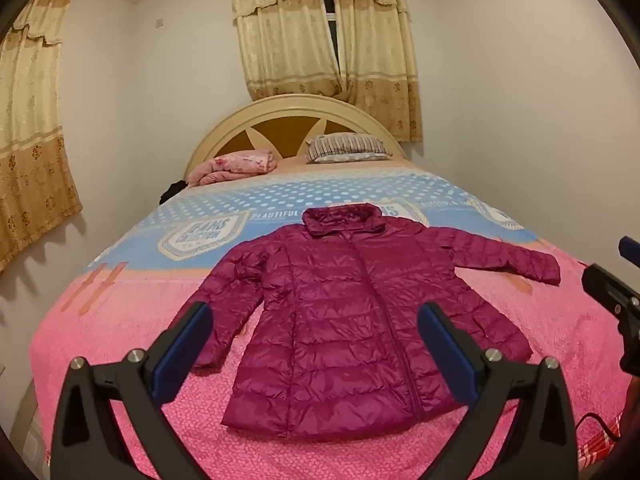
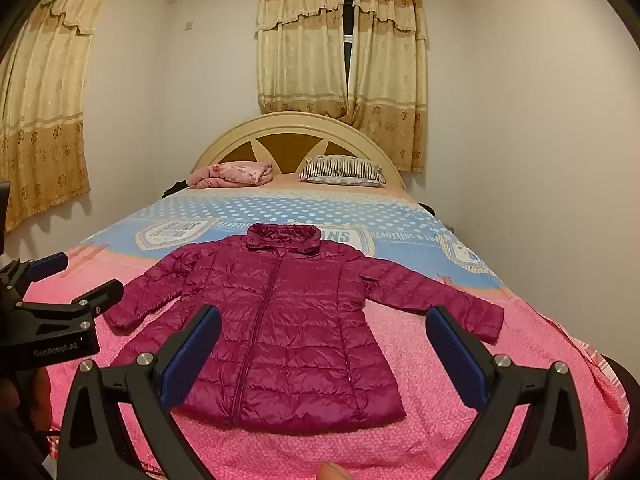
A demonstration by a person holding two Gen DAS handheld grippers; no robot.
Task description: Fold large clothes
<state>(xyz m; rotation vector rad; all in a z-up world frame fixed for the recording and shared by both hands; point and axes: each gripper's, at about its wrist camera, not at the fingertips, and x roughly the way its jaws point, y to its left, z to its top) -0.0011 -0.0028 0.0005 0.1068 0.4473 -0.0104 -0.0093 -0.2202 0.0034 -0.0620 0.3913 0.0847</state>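
A magenta quilted puffer jacket (image 1: 352, 312) lies flat, front up and zipped, on the bed, collar toward the headboard, both sleeves spread out. It also shows in the right wrist view (image 2: 288, 320). My left gripper (image 1: 316, 316) is open and empty, held above the jacket's hem end. My right gripper (image 2: 324, 320) is open and empty, also above the hem end. The right gripper shows at the right edge of the left wrist view (image 1: 616, 288); the left gripper shows at the left edge of the right wrist view (image 2: 60, 304).
The bed has a pink cover (image 1: 120, 340) near me and a blue dotted sheet (image 1: 300, 192) farther back. A folded pink blanket (image 1: 234, 166) and a striped pillow (image 1: 346, 148) lie by the headboard (image 1: 296, 114). Walls stand close on both sides.
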